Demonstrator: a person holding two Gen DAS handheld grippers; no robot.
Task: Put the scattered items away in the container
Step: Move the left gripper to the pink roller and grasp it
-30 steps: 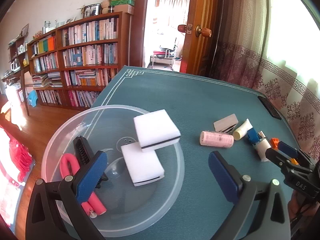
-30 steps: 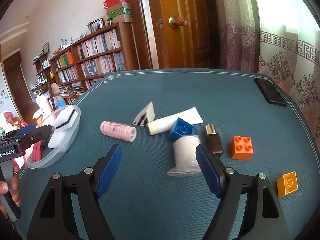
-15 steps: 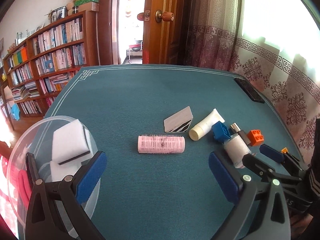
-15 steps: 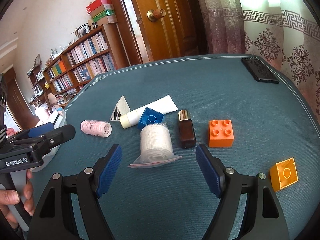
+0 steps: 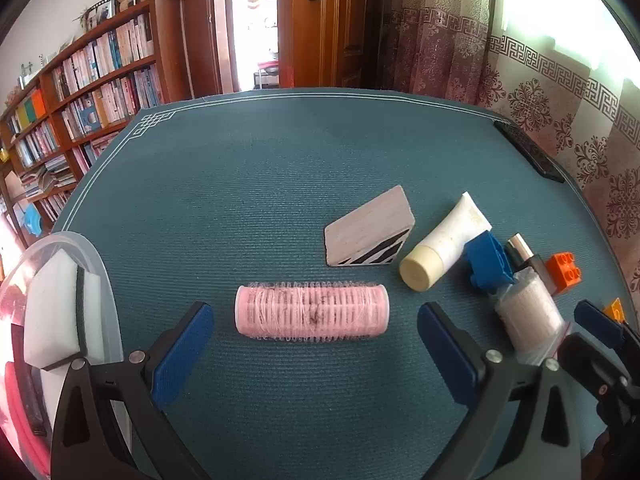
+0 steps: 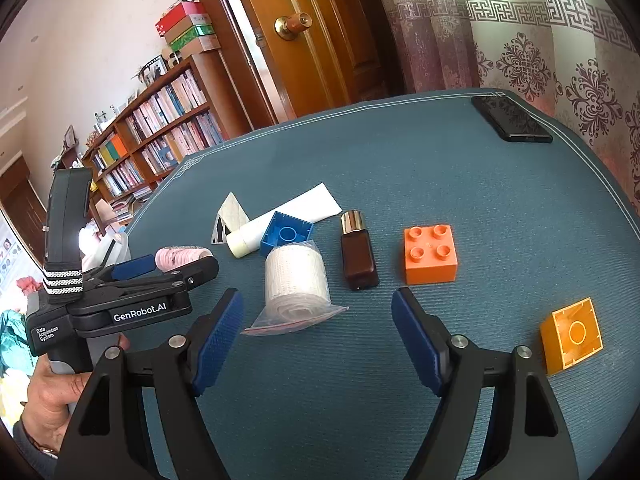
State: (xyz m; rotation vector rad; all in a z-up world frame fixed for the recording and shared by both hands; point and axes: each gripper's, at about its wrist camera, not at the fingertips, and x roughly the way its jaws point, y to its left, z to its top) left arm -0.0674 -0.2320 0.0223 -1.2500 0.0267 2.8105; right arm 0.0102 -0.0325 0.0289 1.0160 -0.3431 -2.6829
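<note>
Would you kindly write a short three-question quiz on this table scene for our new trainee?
1. True or false: the left gripper is shut on the pink hair roller.
2. Which lies nearest the brown bottle? A) black phone B) orange brick C) clear bowl
3. Fill in: the gauze roll sits inside a clear plastic ____.

Key: 1 false; 2 B; 3 bag.
</note>
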